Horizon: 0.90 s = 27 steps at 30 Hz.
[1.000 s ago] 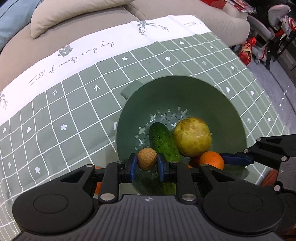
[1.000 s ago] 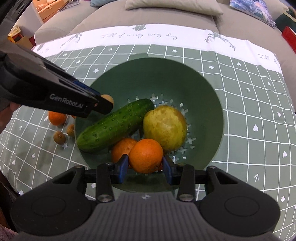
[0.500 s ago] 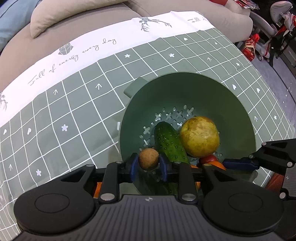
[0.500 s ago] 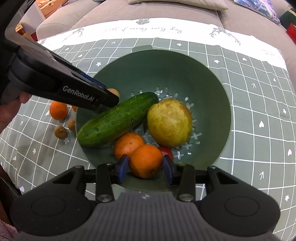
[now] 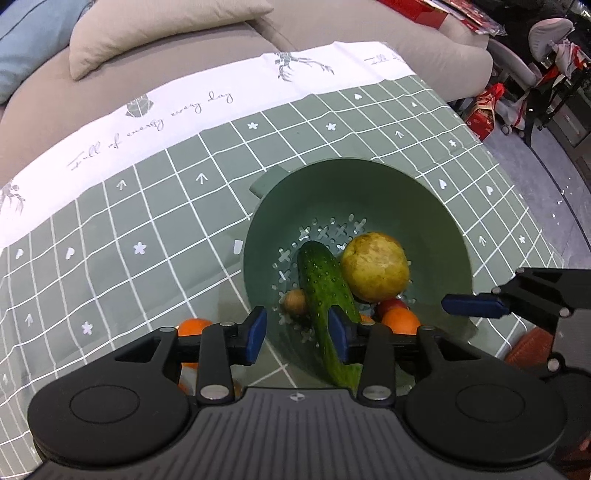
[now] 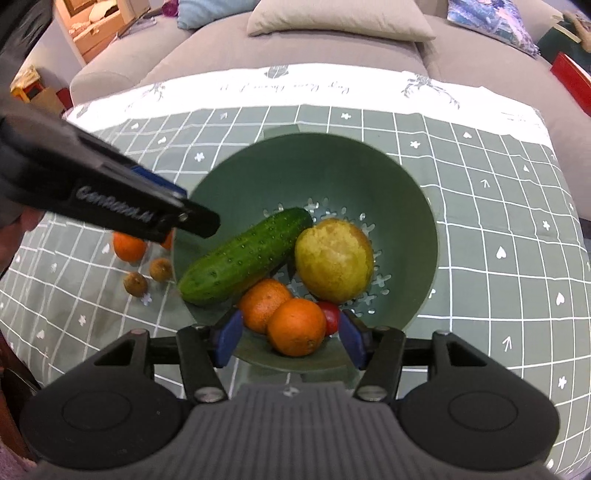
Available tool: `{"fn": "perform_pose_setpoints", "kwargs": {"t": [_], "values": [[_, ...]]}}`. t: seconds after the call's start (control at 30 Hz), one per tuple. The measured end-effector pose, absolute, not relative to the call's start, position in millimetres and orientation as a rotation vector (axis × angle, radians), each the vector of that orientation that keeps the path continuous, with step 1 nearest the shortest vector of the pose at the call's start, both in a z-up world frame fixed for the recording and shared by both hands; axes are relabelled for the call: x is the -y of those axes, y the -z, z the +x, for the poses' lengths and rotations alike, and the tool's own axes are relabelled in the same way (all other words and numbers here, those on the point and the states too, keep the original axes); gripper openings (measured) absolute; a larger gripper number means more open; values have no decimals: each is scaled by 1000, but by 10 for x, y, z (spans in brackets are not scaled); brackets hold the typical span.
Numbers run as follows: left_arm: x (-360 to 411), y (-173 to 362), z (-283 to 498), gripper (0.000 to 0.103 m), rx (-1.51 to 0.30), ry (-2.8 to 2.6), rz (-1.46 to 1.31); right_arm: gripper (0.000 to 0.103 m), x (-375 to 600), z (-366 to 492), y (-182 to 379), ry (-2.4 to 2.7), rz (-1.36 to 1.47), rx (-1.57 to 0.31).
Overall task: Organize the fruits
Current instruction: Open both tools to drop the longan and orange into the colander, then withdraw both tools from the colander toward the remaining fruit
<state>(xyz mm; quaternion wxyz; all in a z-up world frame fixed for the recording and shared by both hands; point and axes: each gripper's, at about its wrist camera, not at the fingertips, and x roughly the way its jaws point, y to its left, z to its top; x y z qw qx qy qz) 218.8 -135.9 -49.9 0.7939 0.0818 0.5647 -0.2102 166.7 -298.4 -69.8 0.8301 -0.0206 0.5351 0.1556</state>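
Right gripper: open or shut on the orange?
Open. The right gripper has blue pads spread wide of the orange, which rests in the green colander.

The colander (image 6: pixel 406 206) looks like matt green plastic, its floor pierced with cross-shaped holes. The cucumber (image 6: pixel 243 256) has a glossy, bumpy dark skin. The pear (image 6: pixel 334 258) is dull yellow and rough-mottled. The oranges (image 6: pixel 295 326) show dimpled, faintly shiny peel. The tablecloth (image 5: pixel 147 229) is a smooth, slightly sheeny printed sheet. The sofa (image 6: pixel 295 51) and cushion (image 6: pixel 332 18) are soft matt cloth. The left gripper (image 5: pixel 297 330) and right gripper (image 6: pixel 290 334) have matt black plastic bodies with blue pads (image 6: pixel 227 338).
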Motion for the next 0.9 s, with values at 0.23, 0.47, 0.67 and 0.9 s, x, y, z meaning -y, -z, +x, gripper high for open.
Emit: {"fn": "perform_pose_setpoints", "kwargs": {"t": [0.23, 0.47, 0.67, 0.9], "values": [[1175, 303, 1947, 46, -1159, 439, 192, 65, 2934, 1523, 562, -311, 11, -1098], [927, 224, 1625, 46, -1094, 410, 218, 65, 2756, 1329, 476, -318, 96, -1062], [609, 253, 1390, 46, -1072, 373, 161, 65, 2570, 1176, 463, -341, 170, -1027], [264, 340, 1170, 46, -1060, 325, 89, 65, 2288, 972, 440, -384, 150, -976]]}}
